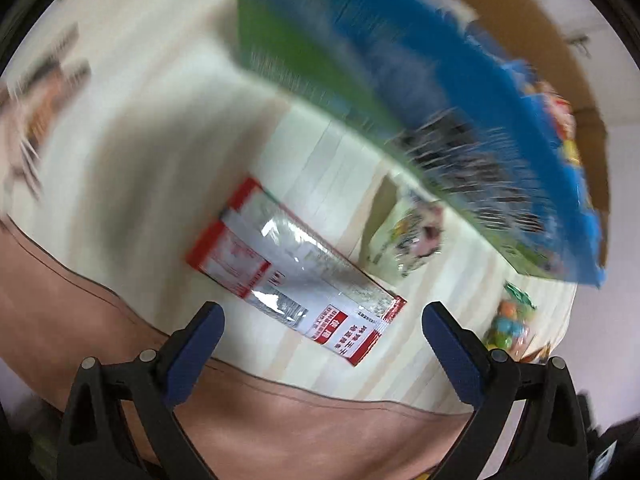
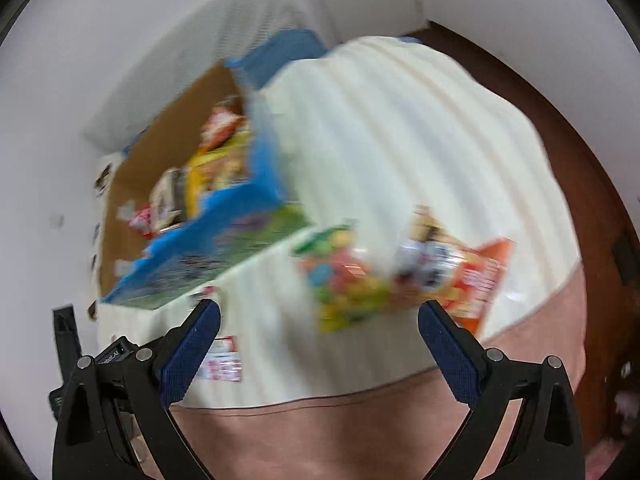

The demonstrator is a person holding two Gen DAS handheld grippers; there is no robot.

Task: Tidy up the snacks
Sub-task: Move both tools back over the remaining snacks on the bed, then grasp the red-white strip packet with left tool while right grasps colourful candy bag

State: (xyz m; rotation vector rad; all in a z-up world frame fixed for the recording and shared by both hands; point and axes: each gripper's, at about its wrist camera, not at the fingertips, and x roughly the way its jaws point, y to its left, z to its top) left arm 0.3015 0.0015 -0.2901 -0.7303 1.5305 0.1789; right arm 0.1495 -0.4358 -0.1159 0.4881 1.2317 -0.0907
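— Both sets of fingers are spread wide on my end, nothing held: left gripper (image 1: pixel 322 316), right gripper (image 2: pixel 318 314).

— Where are the snacks?

— My left view shows a red-and-white packet (image 1: pixel 296 268) flat on the pale worktop (image 1: pixel 132 128). Several sit inside the blue box (image 2: pixel 224 216); a colourful candy bag (image 2: pixel 344 276) and an orange packet (image 2: pixel 480 276) lie beside it, blurred.
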